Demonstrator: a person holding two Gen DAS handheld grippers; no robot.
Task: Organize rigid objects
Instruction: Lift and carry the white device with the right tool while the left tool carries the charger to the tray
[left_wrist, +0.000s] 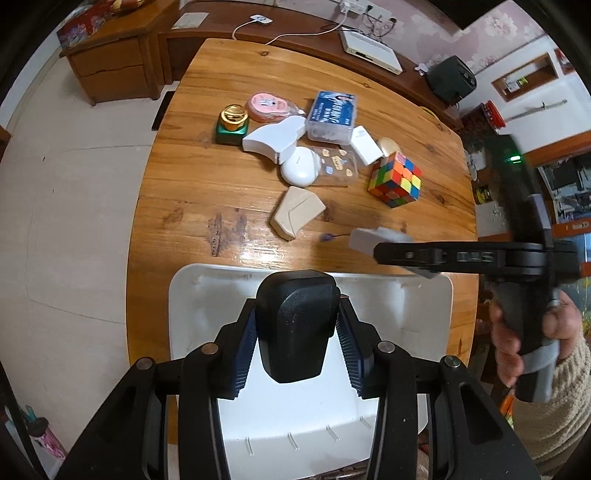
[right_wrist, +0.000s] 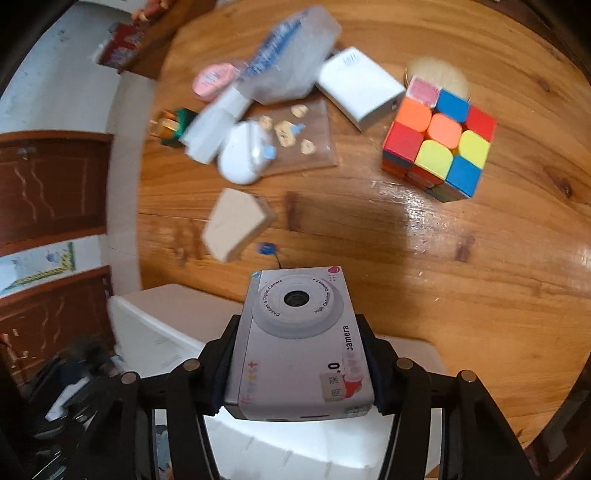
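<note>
My left gripper (left_wrist: 295, 328) is shut on a black rounded case (left_wrist: 295, 325) and holds it over the white bin (left_wrist: 192, 295) at the table's near edge. My right gripper (right_wrist: 301, 363) is shut on a white children's camera box (right_wrist: 301, 339), above the same bin's rim (right_wrist: 147, 317); it also shows from the side in the left wrist view (left_wrist: 391, 245). On the wooden table (left_wrist: 192, 177) lie a Rubik's cube (left_wrist: 395, 179), a beige wedge box (left_wrist: 295, 212), a white oval case (left_wrist: 299, 166), a white power bank (left_wrist: 365, 145) and a blue-lidded clear box (left_wrist: 332, 116).
A pink round case (left_wrist: 266, 107), a green-and-gold jar (left_wrist: 232, 124), a white curved box (left_wrist: 273, 138), a sticker sheet (left_wrist: 338, 166) and a wooden disc (left_wrist: 388, 146) crowd the table's middle. A small purple dart (left_wrist: 328, 237) lies near the bin. Wooden cabinets stand behind the table.
</note>
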